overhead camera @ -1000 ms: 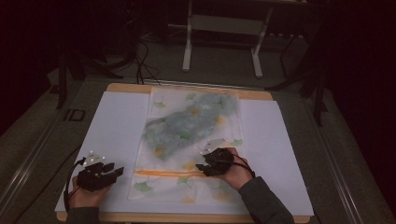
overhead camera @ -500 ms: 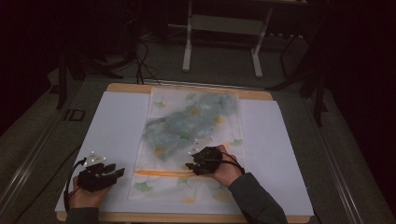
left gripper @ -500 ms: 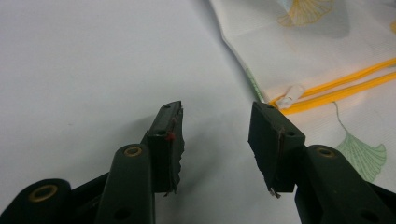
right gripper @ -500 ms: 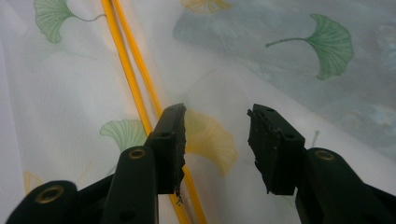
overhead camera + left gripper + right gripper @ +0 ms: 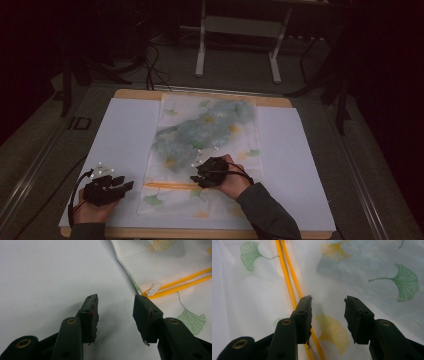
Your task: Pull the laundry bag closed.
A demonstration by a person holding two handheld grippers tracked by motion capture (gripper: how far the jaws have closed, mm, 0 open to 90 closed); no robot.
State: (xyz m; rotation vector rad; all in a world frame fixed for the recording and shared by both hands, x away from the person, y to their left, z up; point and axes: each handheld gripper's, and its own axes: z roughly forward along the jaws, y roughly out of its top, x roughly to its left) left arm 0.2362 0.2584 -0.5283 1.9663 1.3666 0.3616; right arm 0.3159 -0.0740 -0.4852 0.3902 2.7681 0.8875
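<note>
Sliding left along the mesh bag (image 5: 210, 150) at the table's (image 5: 125, 125) middle, right gripper (image 5: 200, 177) has been narrowing empty jaws over the orange zipper (image 5: 170, 186), while left gripper (image 5: 122, 186) waits open near the pull (image 5: 153, 289)

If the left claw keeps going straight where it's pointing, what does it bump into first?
Probably the zipper pull at the corner of the leaf-print mesh bag. The left claw is open over white table cover, aimed toward it, though depth is hard to judge.

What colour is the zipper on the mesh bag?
Orange zipper, clearest in the right gripper view.
</note>
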